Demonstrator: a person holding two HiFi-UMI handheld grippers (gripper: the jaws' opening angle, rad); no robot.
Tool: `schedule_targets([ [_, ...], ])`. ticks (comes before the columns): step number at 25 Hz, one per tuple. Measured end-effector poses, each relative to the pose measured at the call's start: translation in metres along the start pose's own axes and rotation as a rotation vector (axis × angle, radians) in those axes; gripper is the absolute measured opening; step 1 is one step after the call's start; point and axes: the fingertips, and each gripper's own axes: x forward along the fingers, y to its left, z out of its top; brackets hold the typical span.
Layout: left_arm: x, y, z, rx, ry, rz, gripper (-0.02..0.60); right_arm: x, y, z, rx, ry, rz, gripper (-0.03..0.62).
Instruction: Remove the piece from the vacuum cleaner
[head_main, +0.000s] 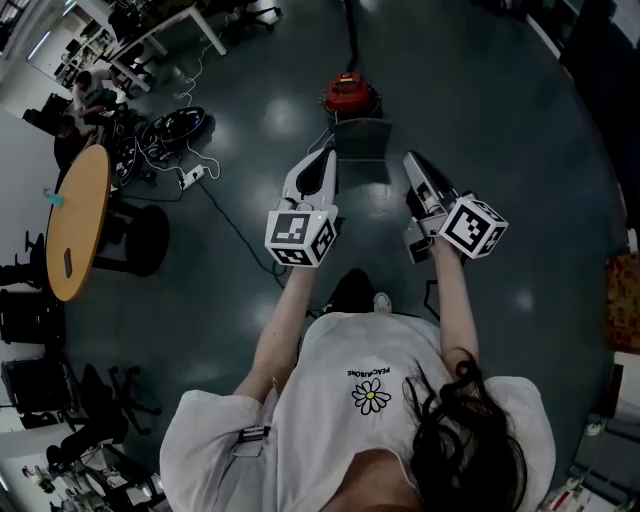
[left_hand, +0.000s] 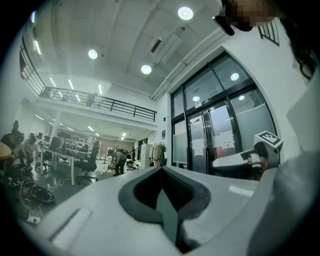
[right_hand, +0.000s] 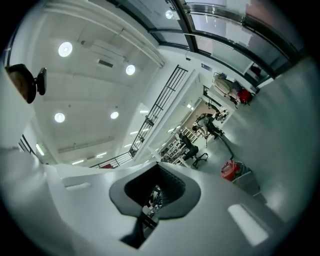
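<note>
Now the left tool (head_main: 325, 160) and the right tool (head_main: 415, 165) are held side by side, each pressed together with nothing pinched; the red vacuum cleaner (head_main: 350, 93) is seen farther off, well apart from both.

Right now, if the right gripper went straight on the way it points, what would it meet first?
Nothing close, as far as I see: the right gripper aims across the open hall. The red vacuum cleaner sits lower, off that line.
</note>
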Motion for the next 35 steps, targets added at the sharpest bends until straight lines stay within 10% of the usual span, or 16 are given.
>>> schedule_targets([
  [19, 0.065, 0.055, -0.019, -0.035, -0.018, -0.015, 0.0, 0.063, -0.043, 0.001, -0.297, 0.102, -0.118, 0.023],
  [35, 0.21, 0.241, 0.004, -0.055, -0.077, -0.002, 0.0, 0.285, -0.108, 0.031, -0.393, 0.145, -0.159, 0.023],
])
